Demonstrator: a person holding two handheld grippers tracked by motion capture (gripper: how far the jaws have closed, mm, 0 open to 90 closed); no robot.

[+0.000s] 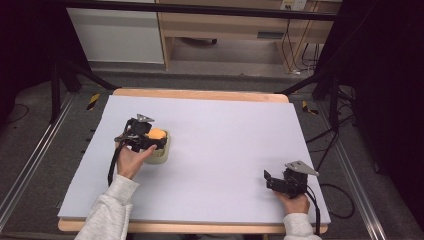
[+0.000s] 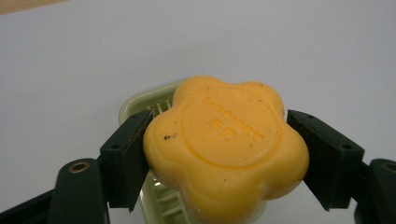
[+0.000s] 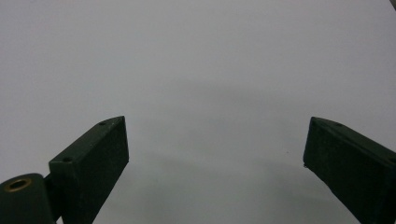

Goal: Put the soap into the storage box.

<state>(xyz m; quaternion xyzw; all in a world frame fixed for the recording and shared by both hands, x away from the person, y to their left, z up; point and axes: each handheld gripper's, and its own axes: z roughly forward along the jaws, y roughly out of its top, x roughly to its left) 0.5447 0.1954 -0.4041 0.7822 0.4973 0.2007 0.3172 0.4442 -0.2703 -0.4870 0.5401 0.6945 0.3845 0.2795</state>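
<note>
A: Where's the left claw (image 2: 224, 154)?

B: Left part of the worktop (image 1: 225, 135), closed on an orange flower-shaped soap bar (image 2: 226, 144). Both jaws press the soap's sides. The soap sits just over a pale green soap dish (image 2: 140, 100); I cannot tell whether they touch.

A: And from above?

B: The dish (image 1: 161, 152) lies well in from the left edge, with the soap (image 1: 156, 134) on top and the claw (image 1: 150, 140) around it.

A: The right claw (image 3: 215, 154)?

B: Jaws spread wide, holding nothing, bare white surface ahead. It (image 1: 270, 181) rests near the front right corner, close to the front edge.

A: Open room?

B: The whole middle and far side of the worktop lie bare between the claws.
</note>
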